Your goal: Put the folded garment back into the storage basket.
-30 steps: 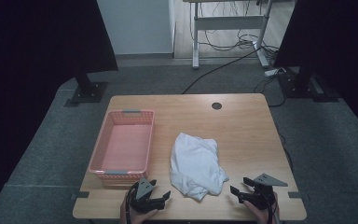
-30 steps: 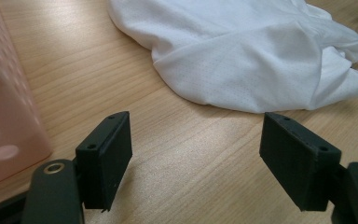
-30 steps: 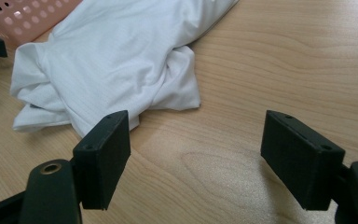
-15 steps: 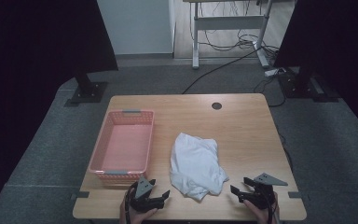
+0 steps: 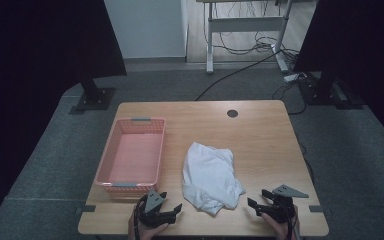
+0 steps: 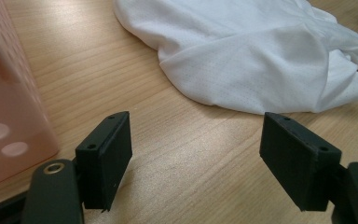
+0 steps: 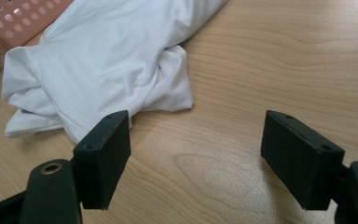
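Lay crumpled mid-table, beside a pink perforated plastic basket [image 5: 131, 155]: white mesh-fabric shirt [image 5: 208, 176], long axis running away from the near edge. Flanked by left gripper [image 5: 166, 211] and right gripper [image 5: 260, 206], both gaping, empty, about equally near.

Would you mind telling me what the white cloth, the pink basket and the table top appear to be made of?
White cloth: thin matte mesh-knit fabric, judging by tiny perforations and soft folds. Pink basket: probably moulded plastic, with round holes in slightly translucent walls. Table top: wood or wood-look laminate, showing grain and a faint sheen.
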Action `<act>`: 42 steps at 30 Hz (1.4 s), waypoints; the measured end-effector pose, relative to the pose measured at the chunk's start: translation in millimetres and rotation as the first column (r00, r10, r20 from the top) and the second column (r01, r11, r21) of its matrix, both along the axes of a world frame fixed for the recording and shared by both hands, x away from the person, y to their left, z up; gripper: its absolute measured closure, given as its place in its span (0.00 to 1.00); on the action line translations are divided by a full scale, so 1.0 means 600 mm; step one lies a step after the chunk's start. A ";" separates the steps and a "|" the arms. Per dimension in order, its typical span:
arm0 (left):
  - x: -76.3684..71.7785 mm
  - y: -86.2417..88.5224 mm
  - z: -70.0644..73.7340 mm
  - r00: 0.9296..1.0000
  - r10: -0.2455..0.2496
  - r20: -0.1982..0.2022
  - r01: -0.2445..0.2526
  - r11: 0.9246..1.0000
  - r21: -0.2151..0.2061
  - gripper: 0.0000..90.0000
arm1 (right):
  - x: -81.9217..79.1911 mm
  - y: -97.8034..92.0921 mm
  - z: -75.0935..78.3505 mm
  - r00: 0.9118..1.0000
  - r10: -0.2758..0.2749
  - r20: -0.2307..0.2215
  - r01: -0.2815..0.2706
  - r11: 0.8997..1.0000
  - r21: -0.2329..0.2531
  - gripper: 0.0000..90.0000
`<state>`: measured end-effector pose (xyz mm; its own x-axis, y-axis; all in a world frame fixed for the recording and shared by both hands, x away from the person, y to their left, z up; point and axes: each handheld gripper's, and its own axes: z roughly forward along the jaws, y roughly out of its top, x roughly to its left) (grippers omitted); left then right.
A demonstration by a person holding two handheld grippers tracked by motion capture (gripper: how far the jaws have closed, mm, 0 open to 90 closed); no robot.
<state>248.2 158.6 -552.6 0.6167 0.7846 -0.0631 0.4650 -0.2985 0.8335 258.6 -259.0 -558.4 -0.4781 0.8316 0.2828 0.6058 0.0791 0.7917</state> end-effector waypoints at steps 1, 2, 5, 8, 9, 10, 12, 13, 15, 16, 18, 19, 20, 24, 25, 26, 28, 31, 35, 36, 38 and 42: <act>-0.001 -0.001 0.001 1.000 0.002 0.001 -0.002 1.000 -0.002 0.27 | 0.000 0.000 0.000 1.000 0.001 0.002 -0.001 1.000 -0.002 0.27; -0.002 -0.002 0.001 1.000 0.000 0.003 0.000 1.000 0.001 0.27 | 0.000 0.001 0.000 1.000 -0.002 0.004 0.002 1.000 -0.005 0.27; -0.003 -0.006 0.003 1.000 0.002 0.009 -0.003 1.000 0.006 0.27 | 0.000 0.000 0.000 1.000 -0.008 0.001 0.008 1.000 -0.002 0.27; -0.005 -0.011 0.006 1.000 0.006 0.018 -0.006 1.000 0.011 0.27 | -0.001 -0.002 0.000 1.000 -0.015 0.004 0.015 1.000 0.006 0.27; -0.006 -0.013 0.008 1.000 0.009 0.025 -0.009 1.000 0.018 0.27 | -0.001 -0.002 0.000 1.000 -0.016 0.004 0.016 1.000 0.007 0.27; -0.007 -0.014 0.009 0.999 0.014 0.031 -0.015 1.000 0.020 0.27 | -0.001 -0.002 0.000 1.000 -0.013 0.002 0.013 1.000 0.008 0.27; -0.008 -0.016 0.014 0.999 0.020 0.039 -0.021 1.000 0.015 0.27 | -0.001 -0.002 0.000 1.000 -0.013 0.004 0.013 1.000 0.010 0.27; -0.008 -0.016 0.015 0.999 0.024 0.042 -0.025 1.000 0.012 0.27 | -0.001 -0.003 0.000 1.000 -0.011 0.004 0.011 1.000 0.012 0.27; -0.006 -0.016 0.019 0.998 0.030 0.050 -0.030 0.999 0.014 0.27 | 0.000 -0.003 0.000 1.000 -0.006 0.002 0.006 1.000 0.014 0.27; -0.005 -0.015 0.020 0.998 0.034 0.051 -0.034 0.999 0.012 0.27 | 0.000 -0.003 0.000 1.000 -0.003 0.001 0.003 1.000 0.015 0.27; -0.004 -0.015 0.023 0.998 0.037 0.053 -0.038 0.999 0.011 0.27 | 0.000 -0.003 0.000 1.000 -0.001 0.001 0.001 1.000 0.018 0.27; -0.003 -0.016 0.024 0.998 0.040 0.056 -0.041 0.999 0.011 0.27 | 0.000 -0.003 0.000 1.000 -0.001 0.000 0.001 1.000 0.020 0.27; -0.002 -0.016 0.026 0.998 0.041 0.056 -0.041 0.999 0.007 0.27 | 0.000 -0.003 0.000 1.000 0.000 -0.001 0.000 1.000 0.020 0.27; 0.001 -0.016 0.032 0.997 0.039 0.060 -0.039 0.999 0.001 0.27 | 0.000 -0.003 0.000 1.000 -0.001 0.001 0.001 1.000 0.018 0.27; 0.002 -0.016 0.034 0.997 0.039 0.061 -0.039 0.999 -0.002 0.27 | 0.000 -0.003 0.000 1.000 -0.002 0.001 0.002 1.000 0.018 0.27; 0.002 -0.017 0.035 0.997 0.037 0.062 -0.037 0.999 -0.003 0.27 | 0.000 -0.003 0.000 1.000 -0.003 0.001 0.003 1.000 0.017 0.27; 0.004 -0.019 0.037 0.997 0.035 0.062 -0.034 0.999 -0.006 0.27 | 0.000 -0.003 0.000 1.000 -0.002 0.001 0.002 1.000 0.014 0.27; 0.007 -0.022 0.041 0.998 0.031 0.063 -0.030 0.999 -0.009 0.27 | 0.000 -0.002 0.000 1.000 0.000 0.001 0.000 1.000 0.012 0.27; 0.012 -0.024 0.047 0.997 0.031 0.064 -0.030 0.999 -0.018 0.27 | 0.000 -0.002 0.000 1.000 0.001 0.002 -0.001 1.000 0.012 0.26; 0.012 -0.024 0.049 0.997 0.032 0.066 -0.031 0.999 -0.018 0.27 | 0.000 -0.002 0.000 1.000 0.001 0.003 -0.001 1.000 0.012 0.26; 0.014 -0.025 0.051 0.997 0.034 0.068 -0.033 0.999 -0.018 0.27 | 0.000 -0.002 0.000 1.000 0.001 0.003 -0.001 1.000 0.011 0.26; 0.016 -0.028 0.055 0.997 0.034 0.068 -0.033 0.999 -0.015 0.27 | 0.000 -0.002 0.000 1.000 0.003 0.003 -0.003 1.000 0.010 0.26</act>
<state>258.1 141.9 -519.6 0.5935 0.8042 -0.0331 0.4164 -0.2716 0.8677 258.4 -260.1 -558.6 -0.4811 0.8276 0.2894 0.6032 0.0729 0.7942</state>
